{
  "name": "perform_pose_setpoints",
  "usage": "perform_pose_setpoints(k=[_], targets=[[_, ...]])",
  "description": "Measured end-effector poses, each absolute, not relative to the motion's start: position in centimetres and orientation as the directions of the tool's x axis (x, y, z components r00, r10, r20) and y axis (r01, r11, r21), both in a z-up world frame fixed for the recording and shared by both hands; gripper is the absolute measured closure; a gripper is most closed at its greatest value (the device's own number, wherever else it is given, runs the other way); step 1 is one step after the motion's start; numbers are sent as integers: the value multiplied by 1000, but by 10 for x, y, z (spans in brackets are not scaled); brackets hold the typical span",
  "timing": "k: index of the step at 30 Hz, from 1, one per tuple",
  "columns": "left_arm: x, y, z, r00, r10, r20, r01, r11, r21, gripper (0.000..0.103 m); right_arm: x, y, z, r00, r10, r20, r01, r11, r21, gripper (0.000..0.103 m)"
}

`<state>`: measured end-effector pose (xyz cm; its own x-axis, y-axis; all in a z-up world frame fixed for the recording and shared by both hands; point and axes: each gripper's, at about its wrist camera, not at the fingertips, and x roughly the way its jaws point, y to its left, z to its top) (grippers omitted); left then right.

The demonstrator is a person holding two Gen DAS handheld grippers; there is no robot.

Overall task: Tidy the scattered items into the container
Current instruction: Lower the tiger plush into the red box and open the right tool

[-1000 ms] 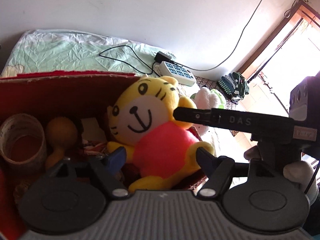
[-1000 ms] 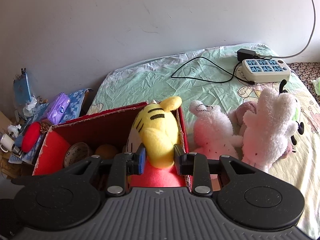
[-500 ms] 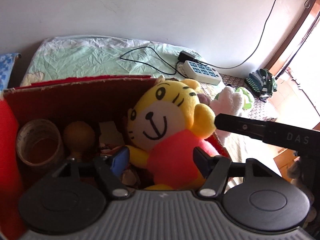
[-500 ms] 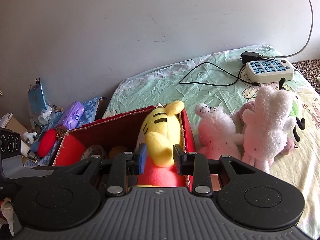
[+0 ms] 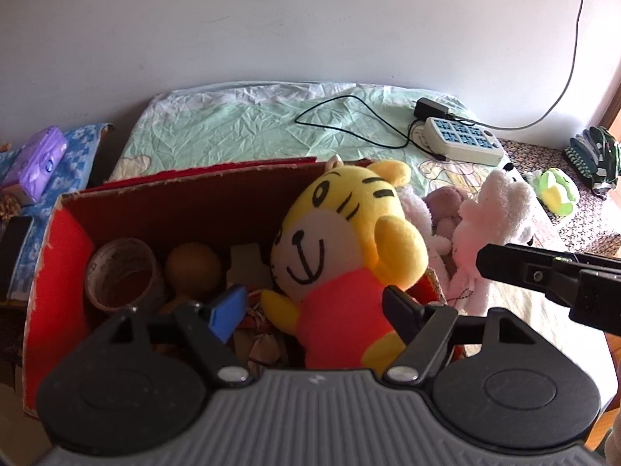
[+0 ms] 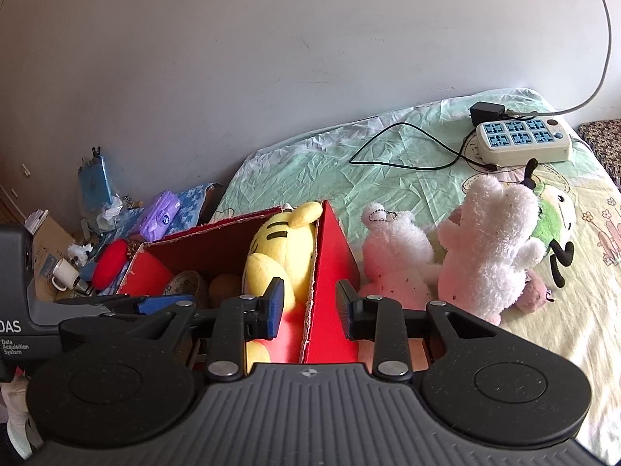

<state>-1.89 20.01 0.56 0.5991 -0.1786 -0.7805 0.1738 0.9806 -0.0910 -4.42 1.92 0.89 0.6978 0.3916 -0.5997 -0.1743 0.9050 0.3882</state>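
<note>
Soft cloth toys, a rough cardboard box, matt plastic on my grippers.

The tiger toy (image 5: 341,256) is smooth plush cloth, and the white toy (image 6: 489,256) beside the box has long fluffy pile. The box (image 5: 186,194) is red cardboard, matt, with torn rough edges. The bed sheet (image 6: 388,147) is thin wrinkled cloth. The power strip (image 6: 524,141) is glossy plastic. My left gripper (image 5: 314,310) and right gripper (image 6: 308,308) are matt black plastic with small shiny metal screws.
</note>
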Motion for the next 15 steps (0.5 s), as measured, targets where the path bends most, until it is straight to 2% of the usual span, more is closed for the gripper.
perform_pose_setpoints(k=[6, 15], targets=[[-23, 187, 17, 632, -76, -771, 103, 995, -14, 16, -46, 11, 6, 677, 420, -605, -219, 899, 379, 71], [-18, 148, 31, 639, 41, -768, 51, 994, 95, 15, -54, -26, -6, 687, 414, -598, -210, 900, 382, 71]])
